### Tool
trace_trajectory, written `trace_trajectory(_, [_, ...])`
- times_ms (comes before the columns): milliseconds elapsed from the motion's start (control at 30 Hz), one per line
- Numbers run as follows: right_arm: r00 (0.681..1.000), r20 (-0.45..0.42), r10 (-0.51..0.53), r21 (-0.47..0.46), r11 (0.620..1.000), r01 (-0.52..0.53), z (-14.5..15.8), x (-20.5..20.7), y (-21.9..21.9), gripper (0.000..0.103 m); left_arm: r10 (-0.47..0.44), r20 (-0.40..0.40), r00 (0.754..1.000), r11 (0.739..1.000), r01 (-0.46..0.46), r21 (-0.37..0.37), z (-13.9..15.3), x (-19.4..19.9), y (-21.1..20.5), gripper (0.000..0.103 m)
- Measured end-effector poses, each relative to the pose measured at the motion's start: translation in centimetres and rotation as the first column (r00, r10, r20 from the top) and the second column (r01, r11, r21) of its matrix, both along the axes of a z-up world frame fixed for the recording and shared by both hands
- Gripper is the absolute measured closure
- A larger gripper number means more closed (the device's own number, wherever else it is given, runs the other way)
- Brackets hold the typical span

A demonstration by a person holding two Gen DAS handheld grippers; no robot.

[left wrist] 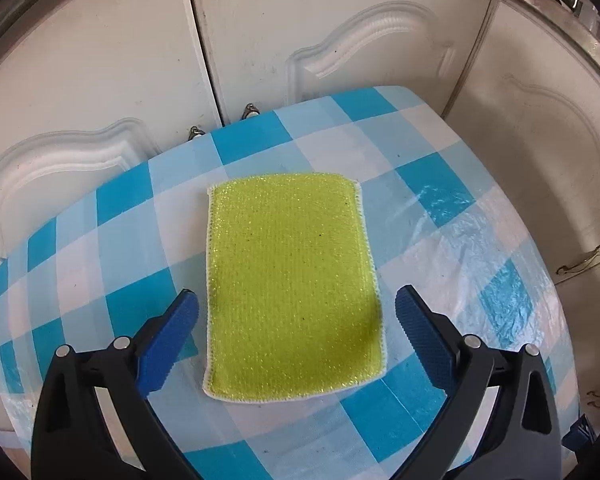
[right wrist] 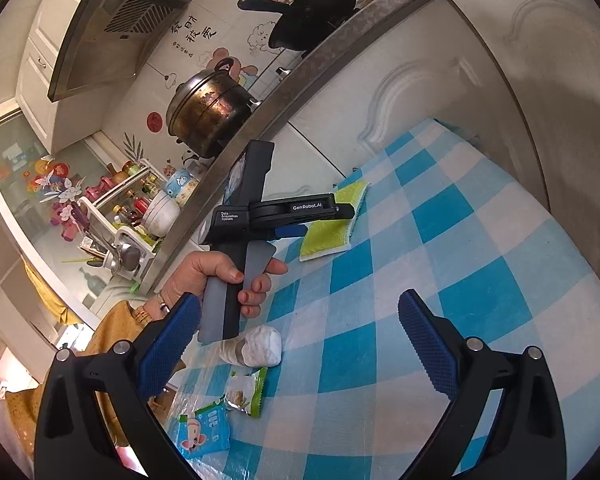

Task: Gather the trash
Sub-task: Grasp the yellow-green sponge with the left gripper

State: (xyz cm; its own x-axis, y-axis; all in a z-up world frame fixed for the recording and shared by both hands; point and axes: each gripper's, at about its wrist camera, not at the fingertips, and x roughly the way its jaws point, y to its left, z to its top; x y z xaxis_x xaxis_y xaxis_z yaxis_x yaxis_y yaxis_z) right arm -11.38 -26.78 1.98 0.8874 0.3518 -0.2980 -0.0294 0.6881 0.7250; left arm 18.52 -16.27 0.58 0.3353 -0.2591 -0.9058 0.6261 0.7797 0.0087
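A yellow-green scouring pad (left wrist: 292,284) lies flat on the blue-and-white checked table (left wrist: 440,184). My left gripper (left wrist: 298,308) is open, one blue finger on each side of the pad's near half. In the right wrist view the pad (right wrist: 332,224) lies at the table's far end with the left gripper (right wrist: 328,216) over it. A crumpled white paper ball (right wrist: 262,346), a green snack wrapper (right wrist: 246,394) and a blue wet-wipe packet (right wrist: 204,430) lie near the table's left edge. My right gripper (right wrist: 300,340) is open and empty above the table, right of this trash.
White cabinet doors (left wrist: 260,40) stand close behind the table. A steel counter edge (right wrist: 300,76) runs above them, with a pot (right wrist: 208,112), a black pan (right wrist: 312,12) and a dish rack (right wrist: 140,216).
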Motion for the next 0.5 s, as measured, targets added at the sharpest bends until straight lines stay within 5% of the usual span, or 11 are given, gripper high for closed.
trace_trajectory(400, [1.000, -0.016, 0.004, 0.022, 1.000, -0.003, -0.7, 0.1, -0.5, 0.005, 0.015, 0.024, 1.000, 1.000, -0.016, 0.026, -1.3, 0.9, -1.3, 0.005])
trace_trajectory(500, [0.999, -0.029, 0.021, 0.010, 1.000, -0.021, -0.8, 0.4, -0.1, 0.005, 0.027, 0.039, 0.999, 1.000, -0.028, 0.014, -1.1, 0.5, -1.0, 0.013])
